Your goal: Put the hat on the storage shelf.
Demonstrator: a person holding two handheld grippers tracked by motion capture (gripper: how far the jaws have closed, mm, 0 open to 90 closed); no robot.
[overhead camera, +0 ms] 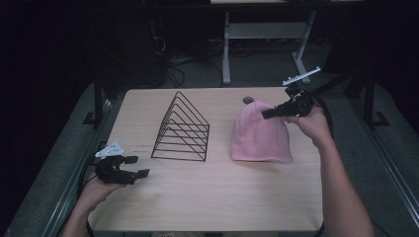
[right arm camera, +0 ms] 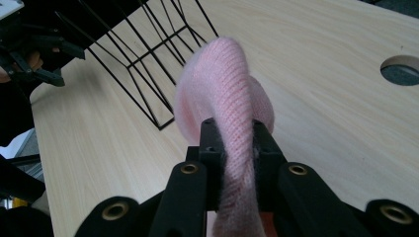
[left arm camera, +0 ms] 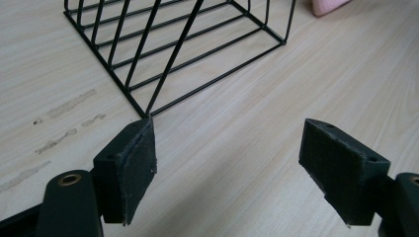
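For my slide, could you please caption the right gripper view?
Right gripper shut on pink hat, wire rack behind.

Left gripper view crops the wire rack (left arm camera: 183,44) at the top edge; pink beanie (left arm camera: 328,6) just a corner. Its crown is hidden between the right hand-held gripper (right arm camera: 236,148) pads.

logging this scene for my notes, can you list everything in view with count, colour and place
knit beanie: 1, pink, right half of the table, top pinched and lifted by the right gripper, lower edge on the table
wire file rack: 1, black, triangular, standing on the table's middle, left of the beanie
table: 1, light wood, with a round cable hole near the far edge
desk frame: 1, white, on the floor beyond the table
left gripper: 1, black, near the table's left front corner, jaws open, nothing between them
right gripper: 1, black, shut on the beanie's top
forearms: 2, entering from the bottom edge
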